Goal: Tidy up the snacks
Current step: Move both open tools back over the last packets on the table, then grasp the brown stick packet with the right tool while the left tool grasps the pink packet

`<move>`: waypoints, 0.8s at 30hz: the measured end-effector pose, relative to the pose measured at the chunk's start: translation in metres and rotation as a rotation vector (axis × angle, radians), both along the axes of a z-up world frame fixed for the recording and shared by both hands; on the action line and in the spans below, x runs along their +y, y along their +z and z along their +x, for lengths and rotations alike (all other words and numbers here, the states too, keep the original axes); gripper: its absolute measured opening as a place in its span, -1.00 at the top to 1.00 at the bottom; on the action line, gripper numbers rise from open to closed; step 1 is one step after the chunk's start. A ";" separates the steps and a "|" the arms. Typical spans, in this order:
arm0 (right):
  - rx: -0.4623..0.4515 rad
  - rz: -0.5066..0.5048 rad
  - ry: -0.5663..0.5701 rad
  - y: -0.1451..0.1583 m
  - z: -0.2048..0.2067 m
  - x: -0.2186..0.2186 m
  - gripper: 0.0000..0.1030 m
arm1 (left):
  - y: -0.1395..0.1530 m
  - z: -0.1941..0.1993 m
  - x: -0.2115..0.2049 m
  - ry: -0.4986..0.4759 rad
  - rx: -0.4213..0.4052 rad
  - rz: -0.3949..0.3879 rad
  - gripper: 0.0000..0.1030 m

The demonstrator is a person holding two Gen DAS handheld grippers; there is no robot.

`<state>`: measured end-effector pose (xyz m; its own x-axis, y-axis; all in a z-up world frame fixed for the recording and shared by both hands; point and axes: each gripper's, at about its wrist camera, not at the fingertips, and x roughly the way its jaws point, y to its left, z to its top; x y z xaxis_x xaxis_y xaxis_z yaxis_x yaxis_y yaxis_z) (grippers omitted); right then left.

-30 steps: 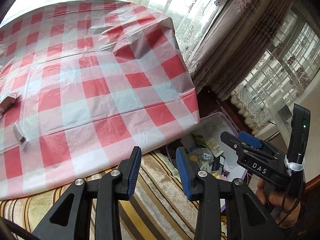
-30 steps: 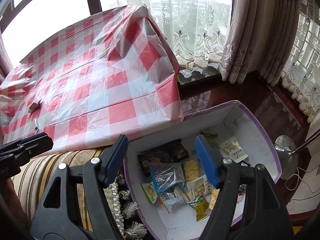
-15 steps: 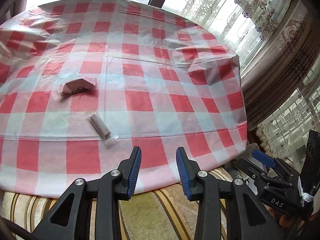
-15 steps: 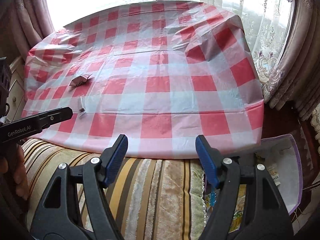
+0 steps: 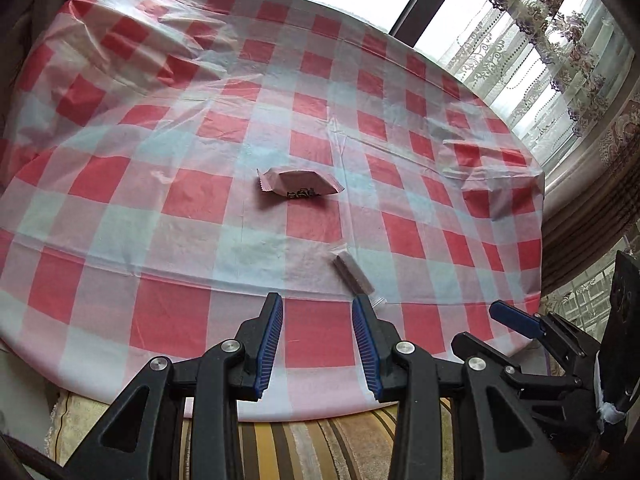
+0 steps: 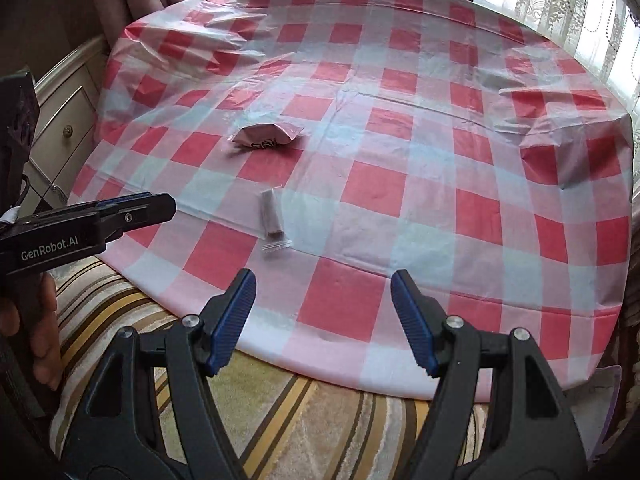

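Checked tablecloth (image 5: 168, 208), pale packet (image 5: 300, 183) print unreadable, both grippers (image 5: 318, 320) (image 6: 324, 296) spread, empty.

Home living room, checked tablecloth (image 5: 304, 104), lace curtains (image 5: 560, 40), striped rug (image 6: 320, 420), drawer cabinet (image 6: 64, 120)

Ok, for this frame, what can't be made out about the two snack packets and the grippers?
- Pink packet: its dark print is too small to read in either view.
- Clear-wrapped bar: its near end is hidden behind the left gripper's finger in the left view; what is inside the wrapper is unclear in both views.
- Right gripper: nothing sits between its fingers.
- Snack box: out of both views.
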<state>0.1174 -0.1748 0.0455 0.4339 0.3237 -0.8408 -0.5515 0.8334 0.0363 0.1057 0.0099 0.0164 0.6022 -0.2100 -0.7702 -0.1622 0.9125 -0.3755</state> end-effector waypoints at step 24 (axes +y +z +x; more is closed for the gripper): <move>0.107 -0.082 0.109 -0.049 0.048 0.072 0.44 | -0.011 0.032 0.051 0.037 0.007 -0.015 0.27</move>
